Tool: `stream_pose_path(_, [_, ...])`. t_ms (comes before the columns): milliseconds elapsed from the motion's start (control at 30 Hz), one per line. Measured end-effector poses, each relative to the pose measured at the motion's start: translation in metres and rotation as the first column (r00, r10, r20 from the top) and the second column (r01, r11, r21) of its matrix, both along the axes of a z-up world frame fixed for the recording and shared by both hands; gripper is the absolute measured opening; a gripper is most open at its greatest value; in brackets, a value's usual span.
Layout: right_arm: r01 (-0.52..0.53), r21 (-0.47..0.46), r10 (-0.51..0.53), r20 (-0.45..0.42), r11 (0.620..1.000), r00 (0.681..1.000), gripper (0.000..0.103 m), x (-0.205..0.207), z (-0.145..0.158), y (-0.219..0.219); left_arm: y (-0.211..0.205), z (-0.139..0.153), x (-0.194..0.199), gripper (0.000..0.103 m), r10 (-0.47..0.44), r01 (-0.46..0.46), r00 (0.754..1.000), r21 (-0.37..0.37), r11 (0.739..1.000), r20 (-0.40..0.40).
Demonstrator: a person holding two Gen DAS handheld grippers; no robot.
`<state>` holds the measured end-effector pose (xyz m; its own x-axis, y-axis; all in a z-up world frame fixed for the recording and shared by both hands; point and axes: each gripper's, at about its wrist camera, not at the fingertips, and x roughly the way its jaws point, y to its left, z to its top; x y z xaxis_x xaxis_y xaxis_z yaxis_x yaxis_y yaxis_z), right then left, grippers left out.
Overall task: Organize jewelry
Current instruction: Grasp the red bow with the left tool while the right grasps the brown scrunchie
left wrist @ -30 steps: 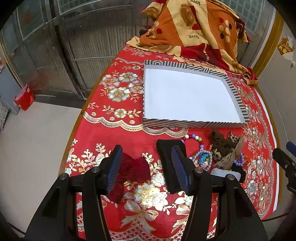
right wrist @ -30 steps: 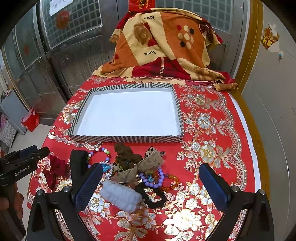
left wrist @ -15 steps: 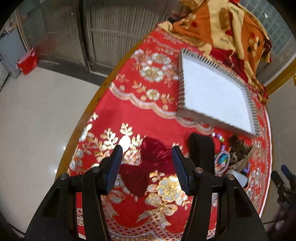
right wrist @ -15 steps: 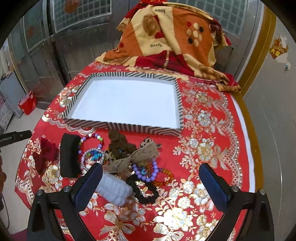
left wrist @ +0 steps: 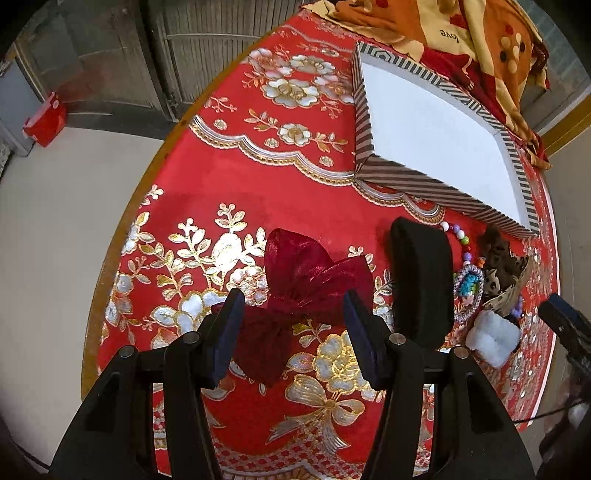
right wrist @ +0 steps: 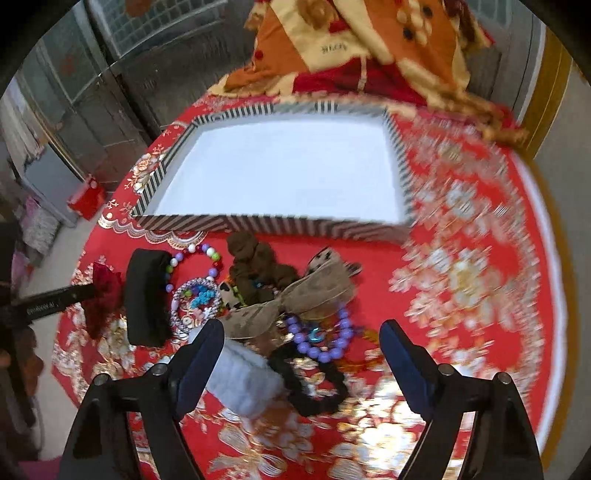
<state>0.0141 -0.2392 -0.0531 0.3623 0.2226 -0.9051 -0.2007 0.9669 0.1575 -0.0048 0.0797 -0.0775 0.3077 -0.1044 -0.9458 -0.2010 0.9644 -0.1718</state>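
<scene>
A shallow striped box point(right wrist: 273, 225) with a white floor sat on the red flowered tablecloth point(left wrist: 295, 192), and nothing lay inside it; all the jewelry and hair pieces were outside, in a cluster just in front of its near wall. From the right wrist view, the cluster ran from a black pad point(right wrist: 146, 295) on the left, past a bracelet of coloured beads point(right wrist: 192, 258) and a beaded silver ring with a blue charm point(right wrist: 197, 302), to a brown scrunchie point(right wrist: 255, 269) and a tan bow point(right wrist: 295, 299) overlapping it, with a purple bead bracelet point(right wrist: 325, 339) just below the bow. Nearest the camera lay a white fluffy scrunchie point(right wrist: 243, 384) touching a black scrunchie point(right wrist: 314, 387). The right gripper point(right wrist: 301, 345) hung above these two with its jaws wide, having just been narrowing; the white scrunchie sat against the left finger and the black one lay between the fingers, but neither was pinched. Off to the left of the pad, apart from the rest, lay a dark red gauze bow point(left wrist: 310, 291). The left gripper point(left wrist: 293, 310) stood over it with jaws apart, the bow's middle between the fingertips, the pads not pressing on it. A folded orange and red blanket point(left wrist: 461, 33) was heaped behind the box at the far edge of the table
</scene>
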Motion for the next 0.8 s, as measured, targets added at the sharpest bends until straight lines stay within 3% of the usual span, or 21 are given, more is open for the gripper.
stream_pose_path(233, [0.001, 0.019, 0.0, -0.024, 1.0, 1.0, 0.082, 0.027, -0.016, 0.005, -0.008, -0.008, 0.007, 0.054, -0.062, 0.062, 0.998, 0.013, 0.998, 0.008])
stream_pose_path(367, [-0.012, 0.01, 0.012, -0.039, 1.0, 0.999, 0.081, 0.038, -0.027, 0.01, -0.013, -0.021, 0.012, 0.054, -0.073, 0.075, 0.996, 0.05, 0.996, -0.043])
stream_pose_path(467, [-0.021, 0.011, 0.022, -0.045, 1.0, 0.999, 0.07, 0.044, -0.032, 0.011, -0.015, -0.027, 0.014, 0.054, -0.082, 0.086, 0.995, 0.099, 0.991, -0.049])
stream_pose_path(533, [-0.038, 0.004, 0.038, -0.037, 0.999, 0.999, 0.069, 0.047, -0.033, 0.014, -0.016, -0.028, 0.015, 0.054, -0.087, 0.091, 0.996, 0.109, 0.99, -0.034])
stream_pose_path(600, [-0.053, -0.006, 0.052, -0.03, 0.999, 0.998, 0.064, 0.049, -0.034, 0.017, -0.016, -0.029, 0.015, 0.045, -0.092, 0.093, 0.996, 0.108, 0.99, -0.017])
stream_pose_path(667, [-0.065, -0.015, 0.064, -0.04, 0.998, 0.997, 0.051, 0.052, -0.04, 0.02, -0.016, -0.028, 0.015, 0.023, -0.091, 0.092, 0.996, 0.113, 0.989, -0.012])
stream_pose_path(733, [-0.082, -0.029, 0.081, -0.034, 0.996, 0.996, 0.044, 0.051, -0.042, 0.022, -0.011, -0.028, 0.015, 0.017, -0.087, 0.087, 0.996, 0.081, 0.993, -0.008])
stream_pose_path(800, [-0.114, -0.05, 0.114, -0.017, 0.992, 0.993, 0.028, 0.049, -0.041, 0.027, -0.009, -0.028, 0.012, 0.016, -0.091, 0.091, 0.996, 0.066, 0.994, -0.009])
